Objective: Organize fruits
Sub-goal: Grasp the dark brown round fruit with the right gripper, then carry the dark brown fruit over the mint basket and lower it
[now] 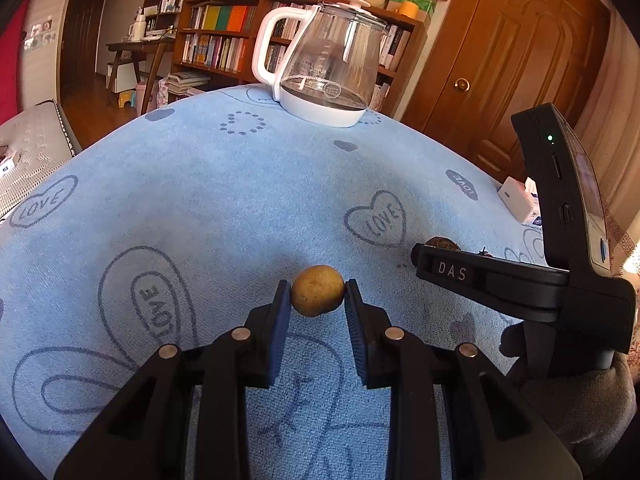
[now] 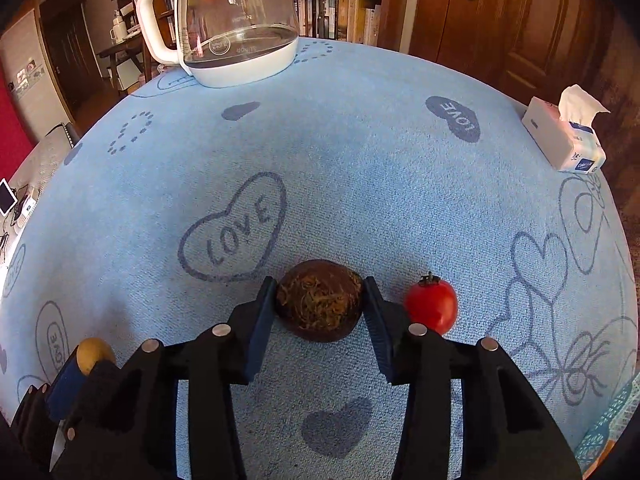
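Note:
A small yellow-brown round fruit (image 1: 317, 290) sits just above the blue cloth, with my left gripper (image 1: 317, 295) shut on it, both blue pads touching its sides. The same fruit (image 2: 94, 354) shows at the lower left of the right wrist view. My right gripper (image 2: 320, 302) is shut on a dark brown fruit (image 2: 320, 300) with a fibrous top that rests on the cloth, its pads against both sides. A red cherry tomato (image 2: 432, 306) lies just right of the right finger. In the left wrist view the right tool's black housing (image 1: 520, 284) hides most of the brown fruit (image 1: 442, 243).
A glass kettle with a white handle and base (image 1: 328, 64) (image 2: 232, 28) stands at the table's far edge. A tissue box (image 2: 568, 140) sits at the far right edge. The table wears a blue cloth (image 2: 360, 160) printed with hearts. Bookshelves and wooden doors lie beyond.

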`<state>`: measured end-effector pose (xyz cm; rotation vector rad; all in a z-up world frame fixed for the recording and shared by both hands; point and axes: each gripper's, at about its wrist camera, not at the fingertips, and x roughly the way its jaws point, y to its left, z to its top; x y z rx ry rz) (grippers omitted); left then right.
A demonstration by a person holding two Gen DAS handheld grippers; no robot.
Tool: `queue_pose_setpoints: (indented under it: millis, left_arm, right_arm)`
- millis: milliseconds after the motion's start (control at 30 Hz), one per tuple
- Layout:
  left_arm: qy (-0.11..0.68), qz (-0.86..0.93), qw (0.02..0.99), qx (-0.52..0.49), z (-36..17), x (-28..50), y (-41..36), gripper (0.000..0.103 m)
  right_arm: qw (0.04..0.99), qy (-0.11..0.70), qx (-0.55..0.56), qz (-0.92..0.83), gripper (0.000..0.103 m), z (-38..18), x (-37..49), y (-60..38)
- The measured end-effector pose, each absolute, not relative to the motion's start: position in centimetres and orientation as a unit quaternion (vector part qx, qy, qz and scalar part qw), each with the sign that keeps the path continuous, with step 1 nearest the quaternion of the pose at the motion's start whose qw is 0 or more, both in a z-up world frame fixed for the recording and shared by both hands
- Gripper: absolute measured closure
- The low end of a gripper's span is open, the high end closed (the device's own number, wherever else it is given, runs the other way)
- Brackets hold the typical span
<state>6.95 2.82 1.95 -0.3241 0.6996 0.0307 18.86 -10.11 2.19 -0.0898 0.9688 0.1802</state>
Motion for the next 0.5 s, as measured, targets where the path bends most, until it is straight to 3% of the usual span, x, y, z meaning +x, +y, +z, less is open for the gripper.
queue_pose_setpoints:
  millis: [500]
  left_arm:
    - [0.343, 0.016, 0.925, -0.164, 1.8, 7.1, 3.1, 0.075]
  right_arm:
    - [0.900, 0.426, 0.011, 0.098, 0.058, 5.5, 12.0, -12.9]
